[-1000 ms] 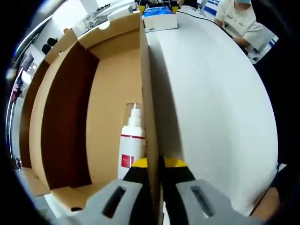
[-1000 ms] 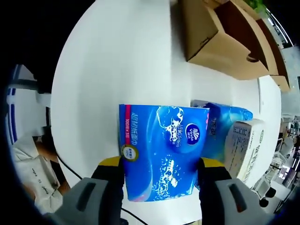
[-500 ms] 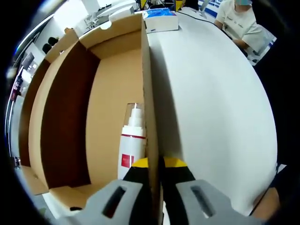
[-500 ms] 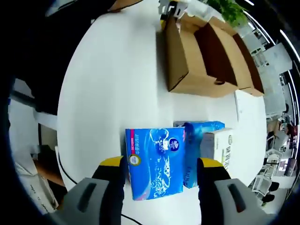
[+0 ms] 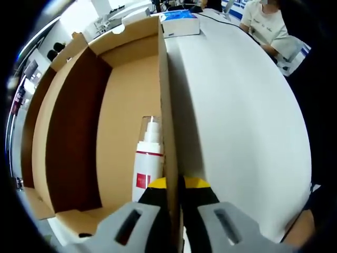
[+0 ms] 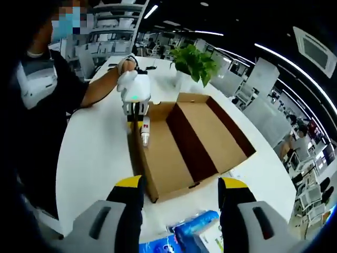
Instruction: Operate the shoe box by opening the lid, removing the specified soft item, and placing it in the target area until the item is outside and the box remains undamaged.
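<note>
Open shoe box [image 6: 195, 142], bottle [image 5: 147, 158] against wall, bare table [image 5: 242, 121] alongside.

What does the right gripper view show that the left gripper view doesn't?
Right gripper view alone: the potted plant, the box's open lid, and the right hand-held gripper, open and empty. Left gripper view alone: the left hand-held gripper's jaws clamped on the box wall. Shared: the cardboard shoe box, white spray bottle, blue tissue pack, white table.

Bright, even overhead office light; ceiling strips [image 6: 158, 10] glare far off. Soft shadows fall inside the box [image 5: 79, 132]. Fisheye bends edges; near jaws blur.
</note>
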Tool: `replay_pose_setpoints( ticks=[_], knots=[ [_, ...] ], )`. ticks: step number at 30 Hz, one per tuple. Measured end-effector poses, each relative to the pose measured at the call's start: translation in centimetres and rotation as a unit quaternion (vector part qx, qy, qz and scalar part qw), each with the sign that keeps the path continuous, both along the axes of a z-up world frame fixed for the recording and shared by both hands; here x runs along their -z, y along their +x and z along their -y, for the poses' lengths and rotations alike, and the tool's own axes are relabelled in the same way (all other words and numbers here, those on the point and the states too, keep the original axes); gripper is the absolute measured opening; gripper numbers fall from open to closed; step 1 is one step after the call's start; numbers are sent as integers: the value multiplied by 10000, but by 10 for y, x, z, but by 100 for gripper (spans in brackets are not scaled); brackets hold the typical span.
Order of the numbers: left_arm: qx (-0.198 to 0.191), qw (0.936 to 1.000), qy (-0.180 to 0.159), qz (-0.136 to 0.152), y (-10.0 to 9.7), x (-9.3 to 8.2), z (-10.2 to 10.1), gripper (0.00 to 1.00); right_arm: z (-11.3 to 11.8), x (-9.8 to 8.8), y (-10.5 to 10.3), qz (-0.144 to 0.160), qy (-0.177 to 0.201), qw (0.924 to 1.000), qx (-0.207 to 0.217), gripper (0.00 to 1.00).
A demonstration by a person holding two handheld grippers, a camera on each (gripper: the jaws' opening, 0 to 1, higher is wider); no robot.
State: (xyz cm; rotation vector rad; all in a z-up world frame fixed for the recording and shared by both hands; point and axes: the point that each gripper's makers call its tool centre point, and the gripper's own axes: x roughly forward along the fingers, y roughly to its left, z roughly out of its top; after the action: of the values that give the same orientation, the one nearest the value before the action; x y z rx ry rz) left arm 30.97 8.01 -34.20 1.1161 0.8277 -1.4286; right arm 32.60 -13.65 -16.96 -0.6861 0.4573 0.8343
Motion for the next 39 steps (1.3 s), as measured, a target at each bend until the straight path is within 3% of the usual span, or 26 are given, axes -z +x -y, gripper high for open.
replay_pose_setpoints(
  ticks=[2,4,10,17,22,28,35,39],
  knots=[
    [36,10000,-16,19,0,0,0,3,-9,1,3,31,-189,9998,-42,59],
    [73,10000,1,16,0,0,0,3,-19,-2,9,151,-139,9998,-50,57],
    [37,10000,-26,-25,0,-1,0,3,-57,6,27,101,-205,9992,-318,56],
    [68,10000,-33,-10,-1,0,0,3,-100,43,43,-313,-371,9958,-780,56],
    [61,10000,-30,-17,-1,0,0,3,-102,58,58,-686,-526,9917,-952,55],
    [20,10000,-25,-32,1,0,0,3,-103,69,61,-790,-809,9869,-1155,56],
    [23,10000,-26,-36,1,1,1,3,-102,63,67,-838,-870,9854,-1201,55],
    [57,10000,-41,-11,1,0,1,3,-110,61,68,-986,-1007,9797,-1423,55]
  ],
)
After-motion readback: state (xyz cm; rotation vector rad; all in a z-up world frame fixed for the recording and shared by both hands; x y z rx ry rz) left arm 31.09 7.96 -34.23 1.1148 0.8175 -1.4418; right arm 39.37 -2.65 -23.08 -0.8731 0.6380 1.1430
